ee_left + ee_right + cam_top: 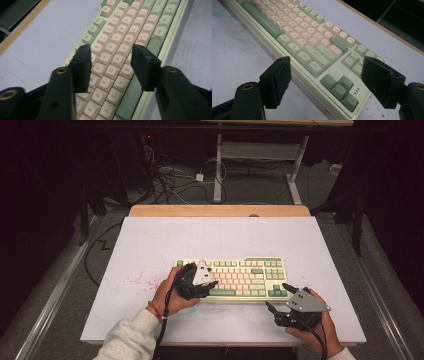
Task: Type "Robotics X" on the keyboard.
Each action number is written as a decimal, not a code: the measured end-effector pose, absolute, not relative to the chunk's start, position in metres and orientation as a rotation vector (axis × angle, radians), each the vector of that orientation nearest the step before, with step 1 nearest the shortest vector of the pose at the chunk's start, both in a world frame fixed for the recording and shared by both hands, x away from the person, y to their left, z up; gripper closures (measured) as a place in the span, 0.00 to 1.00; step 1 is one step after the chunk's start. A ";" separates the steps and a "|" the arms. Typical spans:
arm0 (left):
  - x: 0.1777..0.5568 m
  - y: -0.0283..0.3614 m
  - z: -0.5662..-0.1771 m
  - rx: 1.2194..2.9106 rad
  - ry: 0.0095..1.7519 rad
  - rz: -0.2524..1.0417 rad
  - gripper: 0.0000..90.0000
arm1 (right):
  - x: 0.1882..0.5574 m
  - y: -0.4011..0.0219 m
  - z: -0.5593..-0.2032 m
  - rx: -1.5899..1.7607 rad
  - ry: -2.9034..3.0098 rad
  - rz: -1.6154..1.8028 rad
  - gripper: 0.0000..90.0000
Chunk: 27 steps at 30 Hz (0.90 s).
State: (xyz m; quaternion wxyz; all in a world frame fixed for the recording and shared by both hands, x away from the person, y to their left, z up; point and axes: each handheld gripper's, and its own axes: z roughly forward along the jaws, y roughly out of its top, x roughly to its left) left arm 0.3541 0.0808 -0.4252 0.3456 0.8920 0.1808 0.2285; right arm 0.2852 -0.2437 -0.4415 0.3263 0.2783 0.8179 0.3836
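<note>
Now I hold my left gripper point(110, 70) with jaws apart over the keyboard point(240, 277) at frame centre, nothing between them; my right gripper point(325, 82) gapes wide at its lower-right corner.

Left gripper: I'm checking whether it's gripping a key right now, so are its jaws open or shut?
Open. The left gripper hovers over the keyboard with letter keys visible in the gap between its jaws, which clamp nothing.

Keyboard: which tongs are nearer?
Left. The left tongs hang open over the keyboard's left keys, nothing between the jaws. The right tongs sit off its near right corner, open, above the table.
</note>
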 end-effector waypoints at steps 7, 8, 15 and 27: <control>0.348 0.091 -0.427 2.266 0.469 0.634 0.37 | 0.285 -0.244 -0.442 0.730 2.145 1.003 0.27; 0.347 0.093 -0.427 2.260 0.471 0.637 0.34 | 0.286 -0.244 -0.442 0.731 2.146 1.002 0.27; 0.343 0.105 -0.430 2.219 0.481 0.641 0.24 | 0.286 -0.244 -0.442 0.732 2.148 1.003 0.27; 0.333 0.124 -0.433 2.196 0.511 0.690 0.21 | 0.287 -0.245 -0.443 0.739 2.152 1.004 0.27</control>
